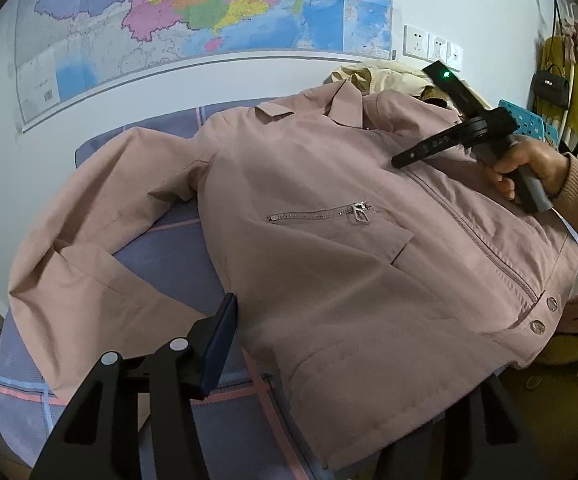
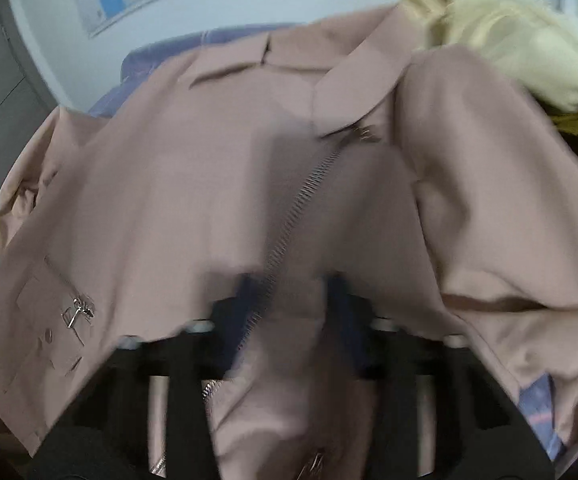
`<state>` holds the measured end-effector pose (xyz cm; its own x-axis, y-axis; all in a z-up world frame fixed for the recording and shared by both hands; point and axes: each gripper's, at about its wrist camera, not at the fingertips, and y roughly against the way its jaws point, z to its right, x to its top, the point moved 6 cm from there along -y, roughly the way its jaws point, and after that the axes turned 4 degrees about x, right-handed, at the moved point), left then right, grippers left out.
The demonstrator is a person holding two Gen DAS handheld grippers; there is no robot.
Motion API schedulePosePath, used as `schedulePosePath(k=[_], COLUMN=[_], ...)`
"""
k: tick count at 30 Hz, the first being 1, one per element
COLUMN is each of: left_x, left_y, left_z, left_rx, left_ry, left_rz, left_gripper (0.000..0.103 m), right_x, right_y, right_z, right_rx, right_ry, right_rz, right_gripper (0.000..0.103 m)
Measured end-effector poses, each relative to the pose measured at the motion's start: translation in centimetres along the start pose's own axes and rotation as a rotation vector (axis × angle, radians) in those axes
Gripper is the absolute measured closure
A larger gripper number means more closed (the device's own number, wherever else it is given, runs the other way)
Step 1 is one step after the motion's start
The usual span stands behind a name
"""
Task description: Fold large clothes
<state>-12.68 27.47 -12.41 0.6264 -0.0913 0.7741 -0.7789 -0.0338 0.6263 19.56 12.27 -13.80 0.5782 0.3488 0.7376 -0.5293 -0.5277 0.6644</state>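
Item: one dusty-pink zip-front jacket of smooth woven cloth (image 1: 321, 248), laid front-up and nearly flat on a bed with a blue-grey checked cover (image 1: 177, 248), collar toward the wall with the coloured map (image 1: 193, 8). One sleeve lies spread out to the side (image 1: 101, 236); the other is drawn in over the chest (image 2: 489, 208). A cream garment (image 2: 521, 48) is heaped just beyond the collar. Left tool (image 1: 341, 364): jaws roughly half open at the hem, one dark pad visible beside the cloth and the other hidden under it (no pinch can be made out). Right tool (image 2: 289, 296): jaws narrow, straddling the centre zip with cloth bunched between them; the view is blurred, so a firm hold cannot be confirmed. A hand in a pink knit sleeve (image 1: 529, 160) carries it over the chest. Step, by judgement: arranging and smoothing before the first fold, or just starting it. The next move likely calls for a secure pinch on the outspread sleeve or side edge, carried across the body without dragging the layers beneath.
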Motion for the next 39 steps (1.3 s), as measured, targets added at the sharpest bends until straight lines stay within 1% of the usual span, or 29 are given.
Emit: schedulePosePath(k=[1,2,5,8,10,12,13,14,17,19,20,21,22,23,25,26,27,29,30,31,32,33,34,35,36,38,39], left_x=[0.1,0.2,0.5,1.0,1.3,1.3,1.2,1.1,0.8,0.7,0.7,0.5,0.3,-0.2,-0.9,-1.2,-1.2,-0.8,-0.4,-0.2,0.1,0.2,0.2,0.1,-0.1,-0.7,-0.8], left_y=[0.0,0.0,0.1,-0.2,-0.4,-0.8,-1.0,-1.1,-1.0,-0.6,-0.6,-0.6,-0.6,-0.6,-0.4,0.1,0.9,3.3,4.6,5.4,6.0,6.2,5.9,5.2,4.2,1.7,0.9], left_z=[-0.1,-0.3,-1.2,-2.1,-2.7,-3.1,-3.2,-3.4,-3.2,-2.9,-2.9,-2.9,-3.1,-3.5,-3.9,-3.8,-3.5,-2.9,-2.6,-2.3,-2.0,-1.6,-1.3,-0.9,-0.5,0.0,0.0], left_rx=[-0.002,-0.002,-0.008,0.002,0.005,0.015,0.014,0.015,-0.005,0.014,0.021,0.034,0.056,0.079,0.058,0.046,0.05,-0.018,-0.053,-0.066,-0.074,-0.069,-0.06,-0.02,0.034,0.167,0.177], left_ry=[0.005,0.013,0.042,0.079,0.098,0.111,0.116,0.121,0.109,0.075,0.068,0.055,0.037,0.031,0.041,0.026,0.004,-0.014,-0.02,-0.033,-0.057,-0.077,-0.094,-0.124,-0.16,-0.232,-0.227], left_rz=[0.002,0.005,0.018,0.023,0.025,0.014,0.009,0.003,0.001,0.016,0.017,0.012,0.005,-0.005,-0.026,-0.023,-0.005,0.074,0.119,0.148,0.173,0.176,0.165,0.137,0.093,-0.007,-0.035], left_gripper=[0.05,0.05,0.05,0.052,0.054,0.055,0.058,0.058,0.058,0.058,0.058,0.057,0.056,0.055,0.054,0.054,0.053,0.051,0.051,0.051,0.047,0.041,0.026,0.021,0.021,0.028,0.029], right_x=[0.1,0.3,2.1,5.0,6.6,7.4,7.4,7.4,6.7,5.7,5.0,4.6,3.8,3.4,1.4,0.5,-0.6,-3.4,-5.2,-6.8,-8.0,-9.3,-10.6,-12.1,-13.0,-14.4,-14.7], right_y=[0.0,0.3,2.2,3.4,3.5,2.8,2.0,1.6,1.5,2.1,2.5,2.8,4.0,4.8,8.1,9.3,10.8,13.2,14.2,14.7,14.8,14.7,14.5,14.3,14.0,13.4,13.0], right_z=[-0.2,-0.5,-0.7,0.5,1.6,2.2,2.4,2.4,2.5,2.4,2.2,2.1,1.8,1.4,0.4,0.2,0.1,0.5,0.9,1.6,2.2,3.1,3.8,4.6,5.1,5.9,6.2], right_rx=[0.004,0.017,0.011,0.021,-0.021,-0.028,-0.027,-0.025,0.023,0.068,0.073,0.064,0.06,0.067,0.098,0.109,0.093,0.025,0.022,0.029,0.028,0.025,0.017,0.019,0.034,0.038,0.049], right_ry=[0.017,0.03,0.043,-0.022,-0.034,-0.064,-0.063,-0.064,-0.073,-0.084,-0.076,-0.07,-0.054,-0.033,0.029,0.049,0.071,0.095,0.09,0.066,0.04,0.006,-0.025,-0.064,-0.09,-0.135,-0.161], right_rz=[0.0,0.007,0.073,0.141,0.184,0.189,0.172,0.158,0.146,0.12,0.101,0.093,0.102,0.122,0.17,0.18,0.201,0.228,0.226,0.222,0.213,0.198,0.184,0.174,0.163,0.156,0.154], right_gripper=[0.094,0.098,0.099,0.099,0.099,0.099,0.099,0.099,0.098,0.094,0.087,0.065,0.053,0.044,0.044,0.041,0.034,0.025,0.026,0.026,0.026,0.026,0.026,0.026,0.027,0.027,0.027])
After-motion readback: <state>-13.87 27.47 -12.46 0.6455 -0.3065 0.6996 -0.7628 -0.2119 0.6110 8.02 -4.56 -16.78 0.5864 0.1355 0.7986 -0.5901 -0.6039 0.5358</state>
